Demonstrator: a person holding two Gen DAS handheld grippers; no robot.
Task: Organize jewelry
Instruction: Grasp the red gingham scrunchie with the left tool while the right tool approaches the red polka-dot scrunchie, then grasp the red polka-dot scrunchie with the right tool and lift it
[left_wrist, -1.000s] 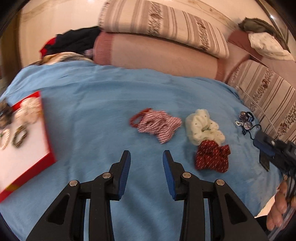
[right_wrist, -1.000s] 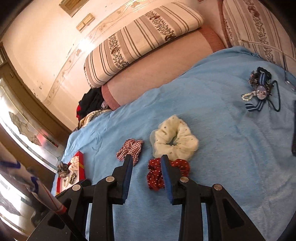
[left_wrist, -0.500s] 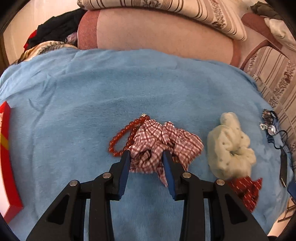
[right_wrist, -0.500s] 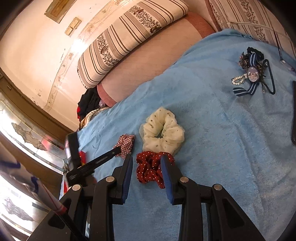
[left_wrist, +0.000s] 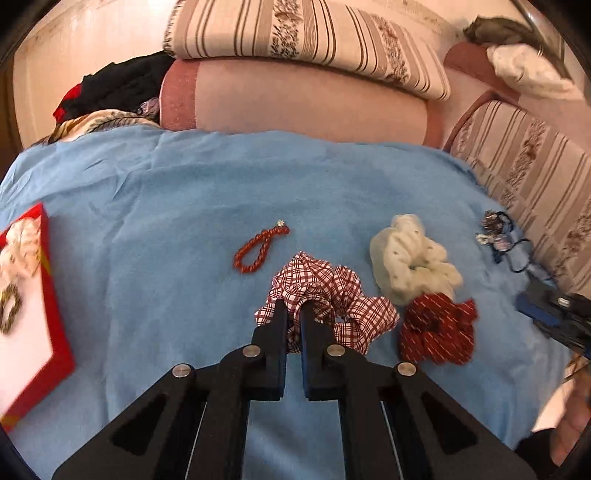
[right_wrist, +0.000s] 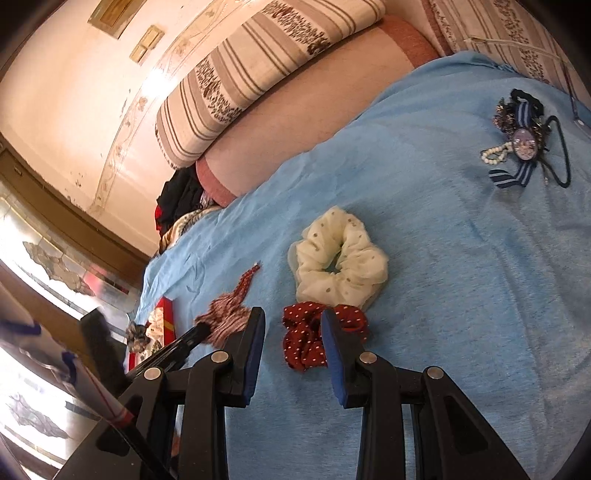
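The left tongs (left_wrist: 294, 314) have just been closing and are now clamped on a fold of the red-and-white checked scrunchie (left_wrist: 332, 295), which lies on the blue blanket (left_wrist: 184, 206) of a bed. A red bead bracelet (left_wrist: 258, 246) is seen near the scrunchie at about ten o'clock, apart from it. At two o'clock lies a cream dotted scrunchie (left_wrist: 410, 258), and at three o'clock a dark red dotted scrunchie (left_wrist: 437, 332), just beside the cream one. A red-rimmed tray (left_wrist: 59, 332) holding other pieces is placed at nine o'clock. The right tongs (right_wrist: 291, 350) are held partly open above the blanket, with nothing gripped, the dark red scrunchie being seen between their tips.
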